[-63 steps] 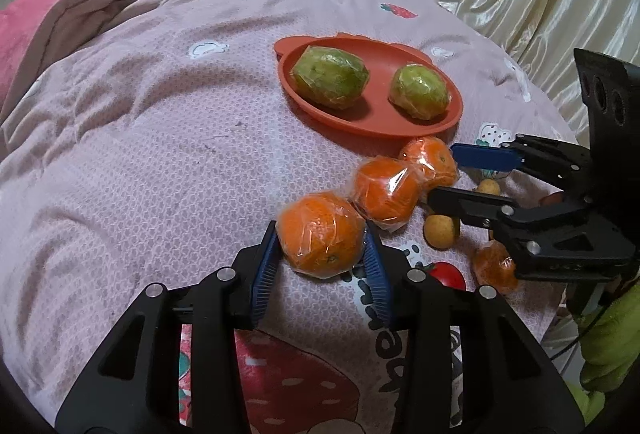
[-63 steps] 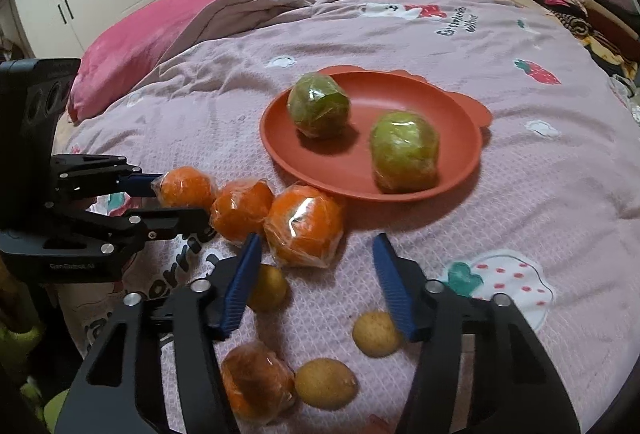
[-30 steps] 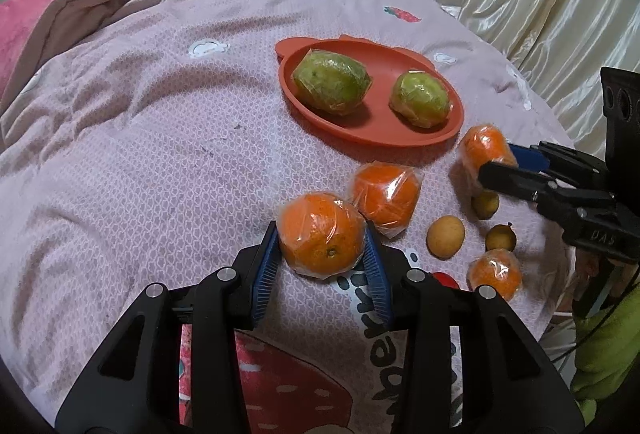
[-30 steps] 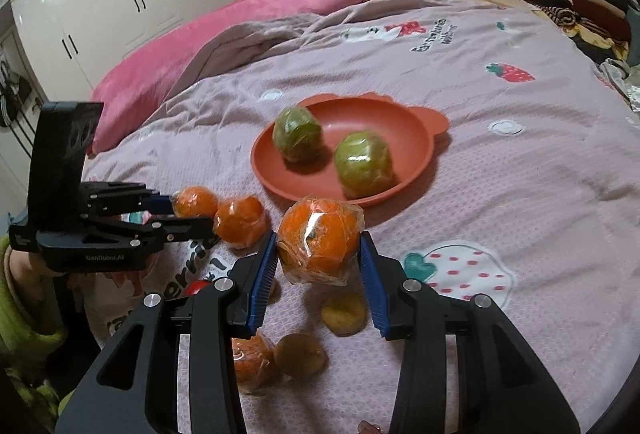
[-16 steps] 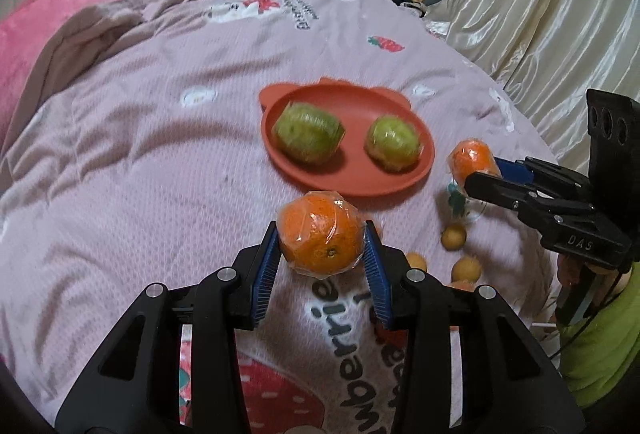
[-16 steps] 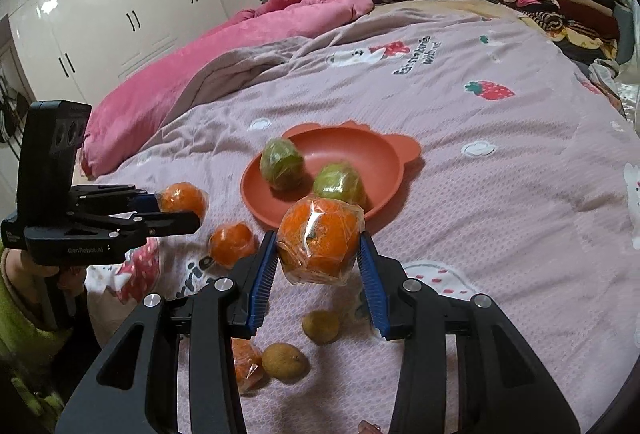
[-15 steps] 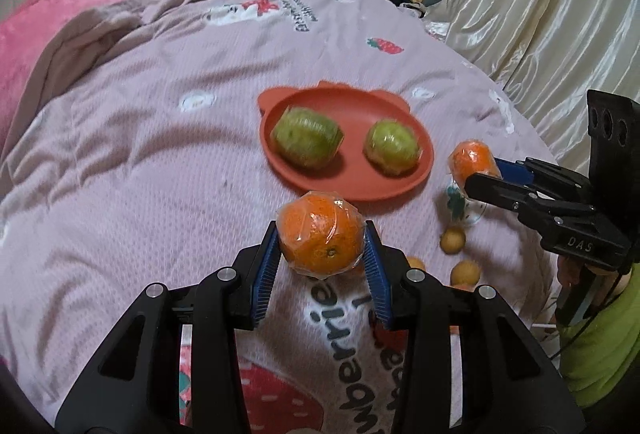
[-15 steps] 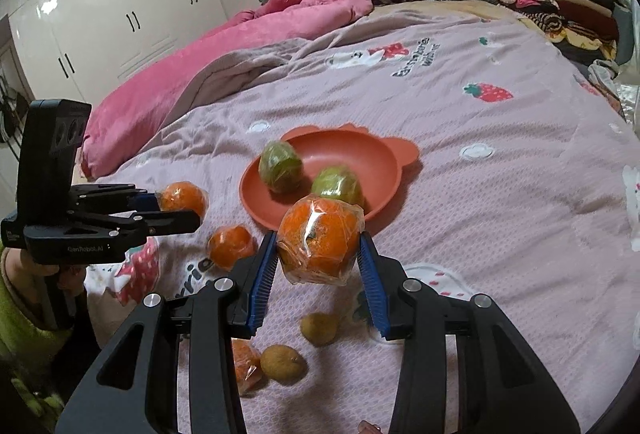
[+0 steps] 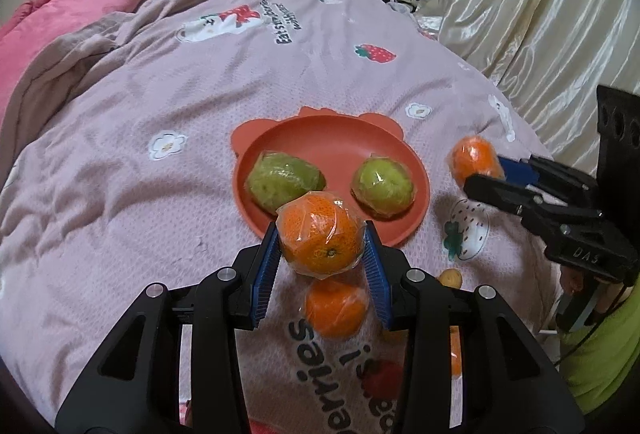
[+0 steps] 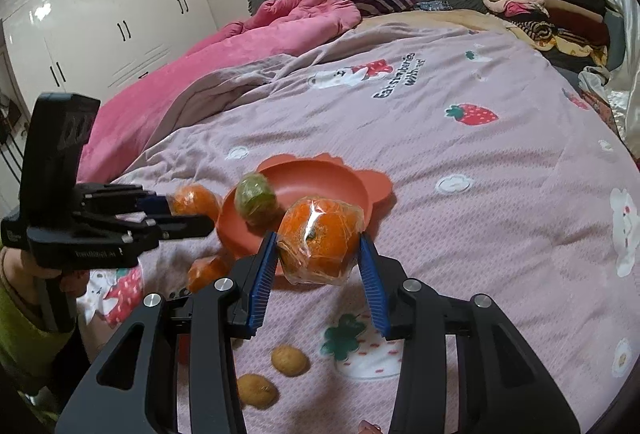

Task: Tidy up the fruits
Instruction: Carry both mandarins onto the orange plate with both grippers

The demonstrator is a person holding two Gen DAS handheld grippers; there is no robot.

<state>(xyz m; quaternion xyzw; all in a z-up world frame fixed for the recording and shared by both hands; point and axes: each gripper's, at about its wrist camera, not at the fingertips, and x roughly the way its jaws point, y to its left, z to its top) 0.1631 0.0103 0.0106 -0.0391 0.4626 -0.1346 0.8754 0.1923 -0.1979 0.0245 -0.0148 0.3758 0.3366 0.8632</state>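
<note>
My left gripper (image 9: 320,254) is shut on a plastic-wrapped orange (image 9: 320,232), held above the bed just in front of the red plate (image 9: 332,138). Two wrapped green fruits (image 9: 284,183) (image 9: 382,184) lie on that plate. My right gripper (image 10: 318,254) is shut on another wrapped orange (image 10: 320,236), lifted near the plate (image 10: 312,180), where one green fruit (image 10: 256,196) shows. The right gripper with its orange (image 9: 474,160) appears at the right of the left wrist view. A third wrapped orange (image 9: 336,308) lies on the bedspread below the left gripper's fingers.
Small yellow-brown fruits (image 10: 289,360) (image 10: 256,390) lie on the pink bedspread (image 10: 460,138) near the front edge. A pink quilt (image 10: 256,34) is bunched at the far left and folded clothes (image 10: 532,2) are stacked at the far right. A shiny curtain (image 9: 540,14) hangs beside the bed.
Both grippers have risen with their oranges and moved toward the plate. The loose fruits on the bedspread now sit lower in both views.
</note>
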